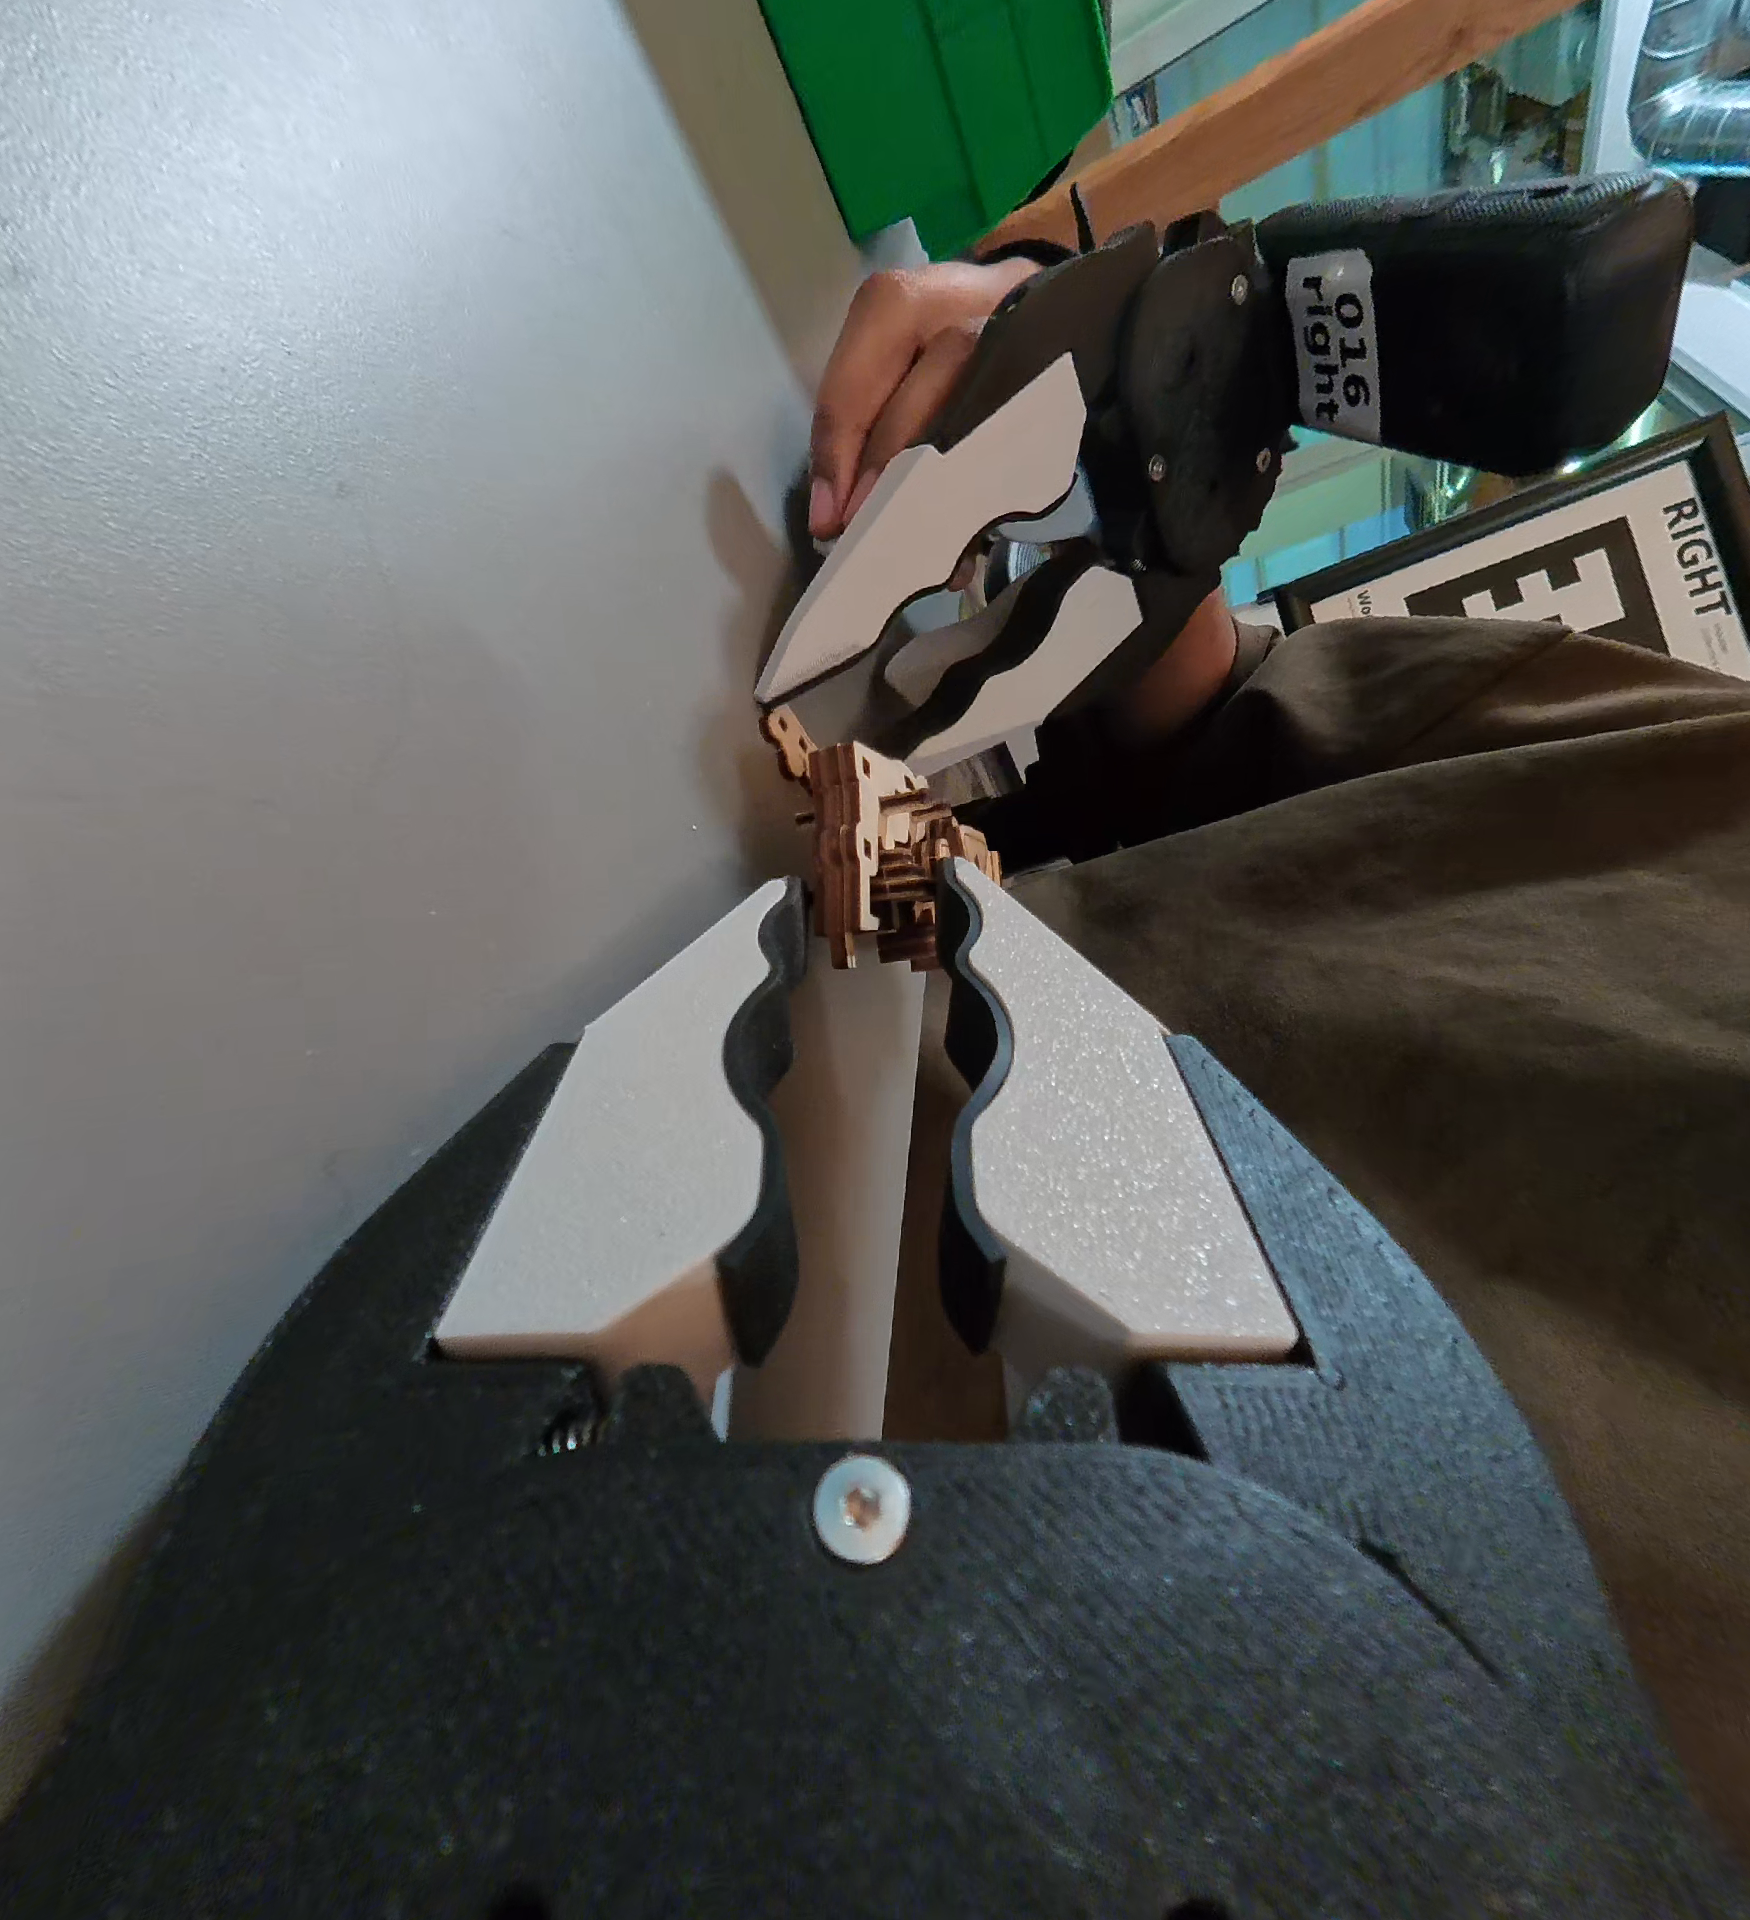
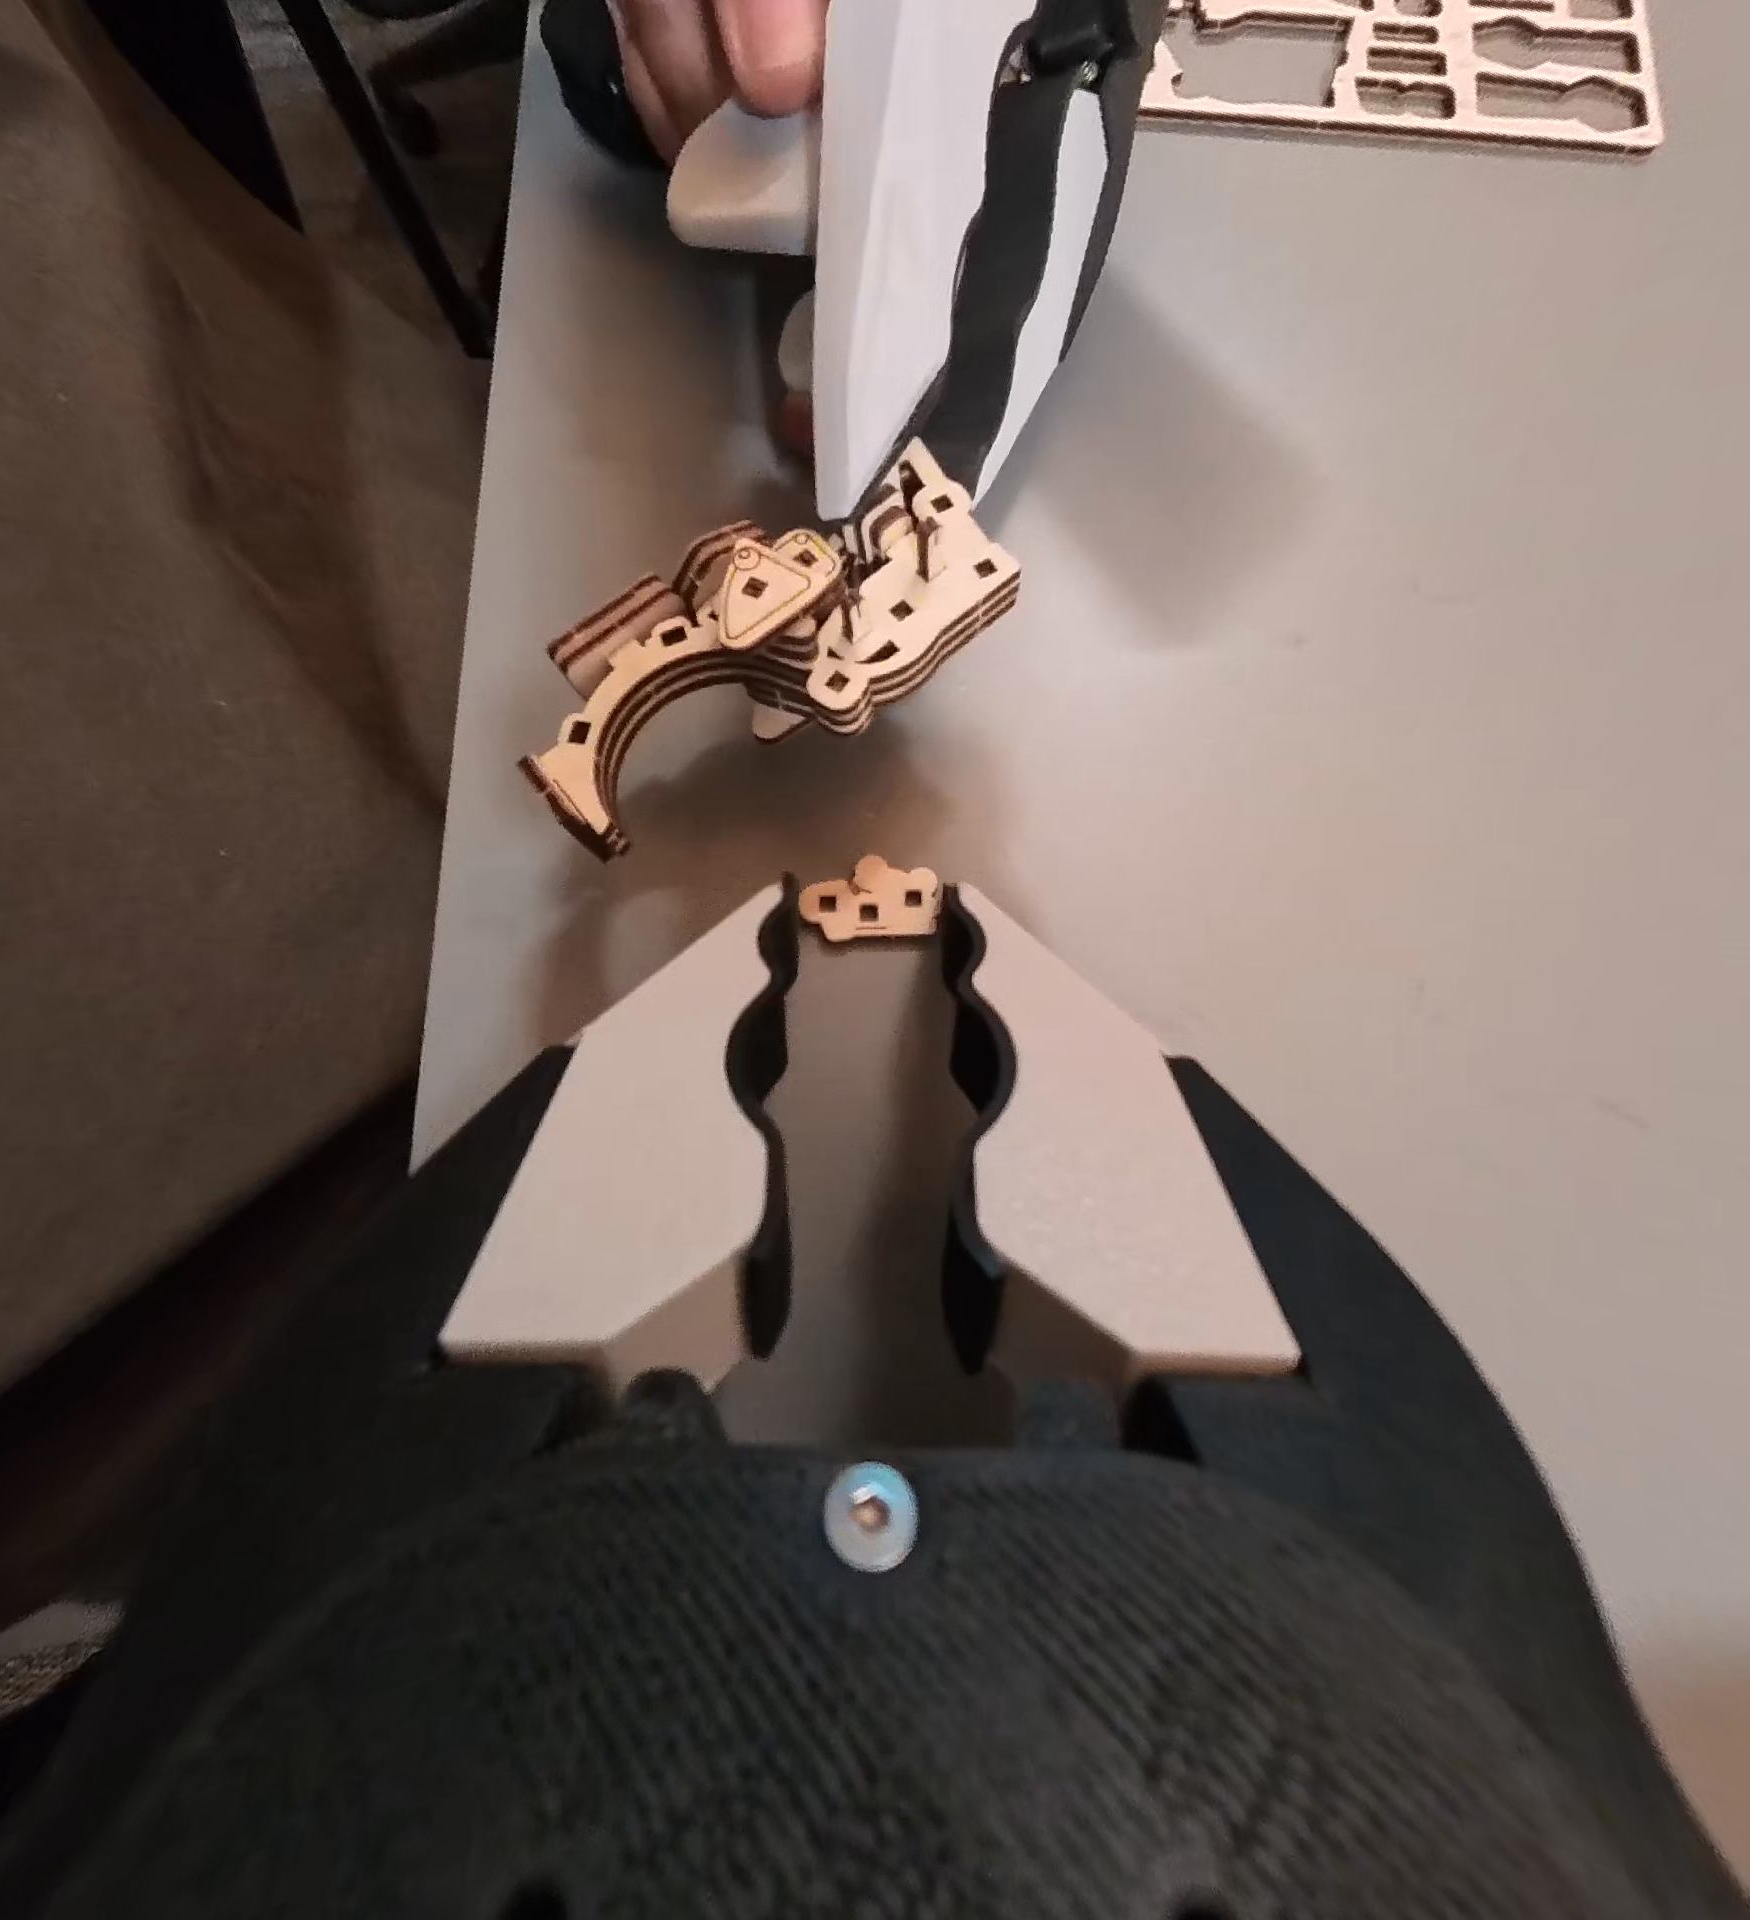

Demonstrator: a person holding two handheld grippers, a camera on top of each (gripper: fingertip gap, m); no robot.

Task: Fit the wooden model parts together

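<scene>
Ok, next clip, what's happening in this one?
A person is working with two handheld grippers over a grey table. The left gripper is shut on a layered, partly built light wooden model, holding it just above the table. The right gripper is shut on a small flat wooden piece with square holes, held just short of the model and not yet fitted. A punched-out wooden parts sheet lies at the table's far side.

both grippers, left gripper (image 1: 873,883) and right gripper (image 2: 869,902), have rough black printed bodies, pale grey fingers with wavy black pads, one silver screw (image 1: 860,1507).
</scene>
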